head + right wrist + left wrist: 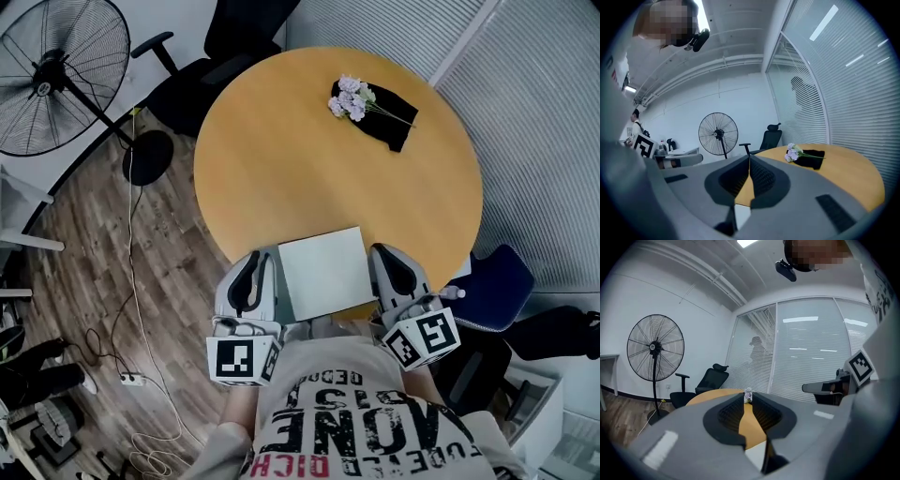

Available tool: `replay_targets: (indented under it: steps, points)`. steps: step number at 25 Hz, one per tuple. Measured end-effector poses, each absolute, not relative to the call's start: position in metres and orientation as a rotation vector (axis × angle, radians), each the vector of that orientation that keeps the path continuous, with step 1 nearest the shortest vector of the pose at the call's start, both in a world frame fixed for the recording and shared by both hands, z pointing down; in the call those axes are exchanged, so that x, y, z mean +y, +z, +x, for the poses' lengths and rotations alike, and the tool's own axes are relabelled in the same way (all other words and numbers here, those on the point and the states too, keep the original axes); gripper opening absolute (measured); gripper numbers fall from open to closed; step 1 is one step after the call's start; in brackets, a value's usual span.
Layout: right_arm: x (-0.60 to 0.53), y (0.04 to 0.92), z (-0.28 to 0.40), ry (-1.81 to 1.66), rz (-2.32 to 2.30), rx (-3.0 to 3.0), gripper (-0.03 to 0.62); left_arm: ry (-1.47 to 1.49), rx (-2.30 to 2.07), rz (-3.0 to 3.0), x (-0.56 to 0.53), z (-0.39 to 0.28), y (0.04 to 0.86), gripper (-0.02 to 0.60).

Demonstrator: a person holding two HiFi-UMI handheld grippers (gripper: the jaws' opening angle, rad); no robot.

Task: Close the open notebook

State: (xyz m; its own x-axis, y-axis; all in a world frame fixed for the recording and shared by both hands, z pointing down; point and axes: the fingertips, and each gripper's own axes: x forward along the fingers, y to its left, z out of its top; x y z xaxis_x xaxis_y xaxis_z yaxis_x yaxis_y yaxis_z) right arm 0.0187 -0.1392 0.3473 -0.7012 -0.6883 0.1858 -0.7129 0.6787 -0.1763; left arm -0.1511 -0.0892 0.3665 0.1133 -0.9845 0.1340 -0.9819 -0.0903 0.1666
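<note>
This is an office meeting room: glass partition walls with white slatted blinds point(811, 357), a black swivel office chair point(712, 379) and a round orange-brown wooden table point(281, 141).

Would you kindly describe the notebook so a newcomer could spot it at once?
Find the round wooden table. At its near edge, between the left gripper and the right gripper, lies the notebook. It alone is flat, white and square; the flowers on the black cloth lie at the far side.

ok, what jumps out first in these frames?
The white notebook at the near edge of the round wooden table, flanked by the left gripper and right gripper. Next, purple flowers on a black cloth at the far side, and a big fan standing left of the table.
</note>
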Motion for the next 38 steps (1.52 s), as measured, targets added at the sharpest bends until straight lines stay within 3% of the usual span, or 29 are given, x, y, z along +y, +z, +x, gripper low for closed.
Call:
replay_targets:
  steps: [25, 38]
  points:
    - [-0.109, 0.376, 0.004, 0.435, 1.038, -2.782, 0.012, 0.106, -1.895, 2.035, -0.052, -0.159, 0.428, 0.069]
    - [-0.104, 0.377, -0.021, 0.424, 1.040, -2.788, 0.012, 0.207, -1.703, 1.916, -0.031, -0.174, 0.516, 0.120]
